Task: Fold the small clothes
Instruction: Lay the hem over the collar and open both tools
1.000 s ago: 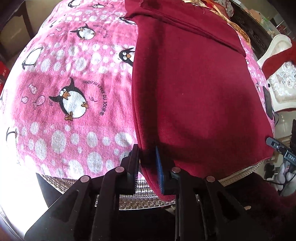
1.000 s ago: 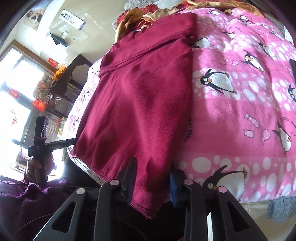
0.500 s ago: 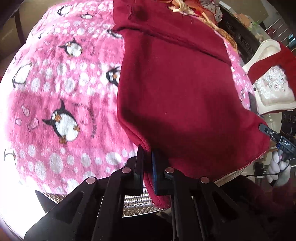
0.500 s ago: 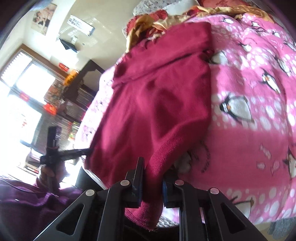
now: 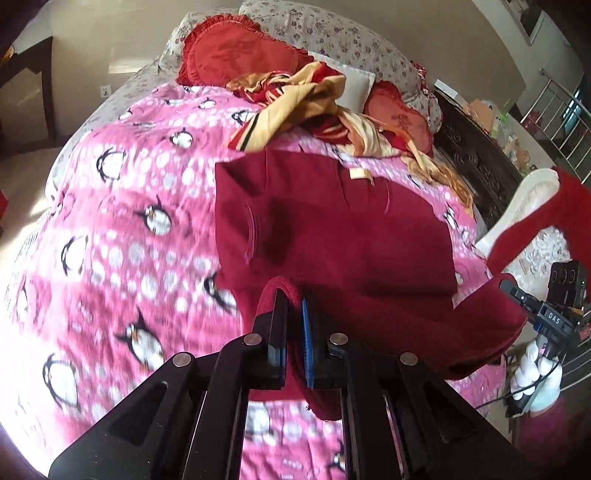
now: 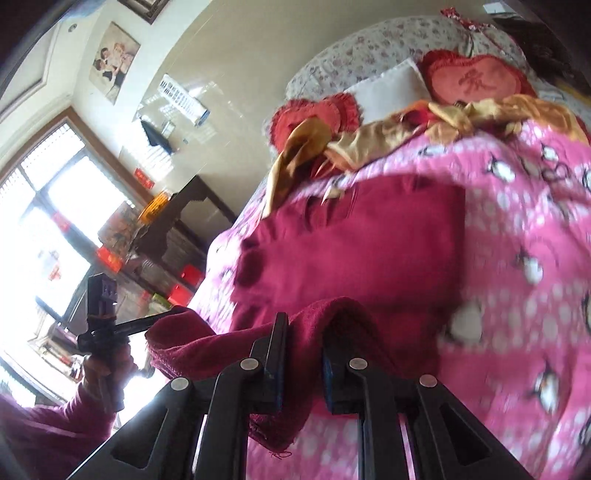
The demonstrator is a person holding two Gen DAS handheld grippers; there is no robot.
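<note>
A dark red garment [image 5: 332,229] lies on a pink penguin-print blanket [image 5: 129,229] on a bed. My left gripper [image 5: 293,295] is shut on the garment's near left corner and holds it lifted off the blanket. My right gripper [image 6: 304,321] is shut on the near right corner of the garment [image 6: 354,240], also lifted. The raised near hem hangs between the two grippers above the flat far part. The right gripper also shows at the right edge of the left wrist view [image 5: 532,306]. The left gripper shows at the left of the right wrist view [image 6: 147,325].
A crumpled gold and red cloth [image 5: 295,99] lies beyond the garment, with red cushions [image 5: 236,51] and floral pillows [image 5: 332,33] behind it. A dark carved cabinet [image 5: 480,155] and a white chair [image 5: 532,206] stand right of the bed. Dark shelving [image 6: 173,236] stands by a window.
Both grippers have closed on the garment's near corners and lifted them up and forward over the bed. The near hem now hangs in the air above the far part.
</note>
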